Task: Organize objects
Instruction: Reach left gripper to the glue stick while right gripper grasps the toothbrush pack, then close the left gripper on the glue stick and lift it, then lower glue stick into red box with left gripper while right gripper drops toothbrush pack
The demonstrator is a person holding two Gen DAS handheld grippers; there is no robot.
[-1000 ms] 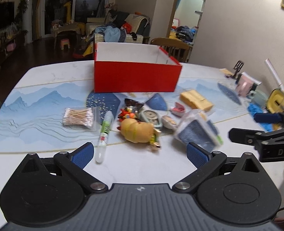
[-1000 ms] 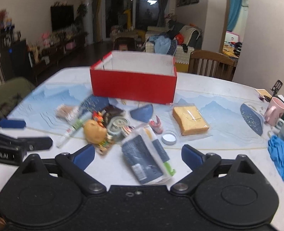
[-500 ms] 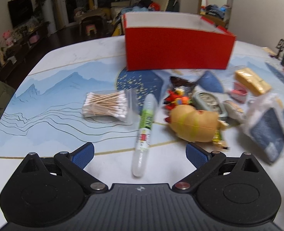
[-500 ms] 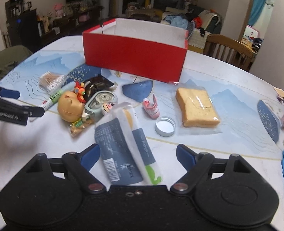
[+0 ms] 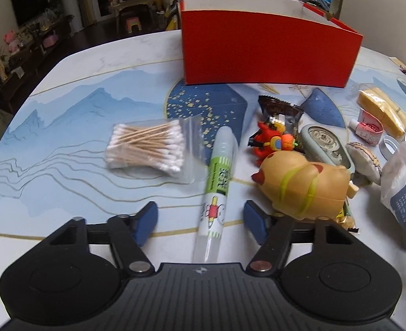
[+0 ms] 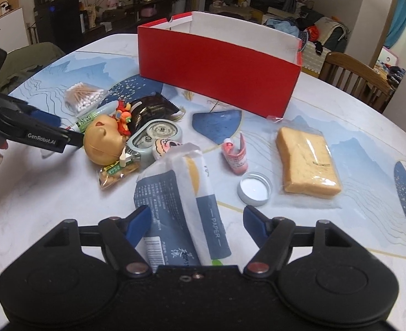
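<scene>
Both grippers were closing at once over a cluttered desk [image 5: 65,88]. Left gripper [image 5: 200,222] straddled the lower end of a white-and-green glue stick [image 5: 216,190], which lay flat and pointed away toward the red box [image 5: 266,52]; its blue pads had not yet touched the tube, so nothing was grasped. Right gripper [image 6: 197,224] likewise bracketed a blue-and-white tissue pack [image 6: 180,209] lying lengthwise between its jaws, with gaps visible on both sides, so it too held nothing yet.

The red box stood open-topped at the far side of the desk, apparently the place meant to receive the loose items. Each gripper seemed lined up across its object's narrow width, probably so the pads could pinch the long sides squarely.

Beside the glue stick lay a bag of cotton swabs [image 5: 145,147] and a tan squishy toy [image 5: 302,184]. Near the tissue pack sat a wrapped slice of bread [image 6: 307,162] and a metal lid [image 6: 255,189].
</scene>
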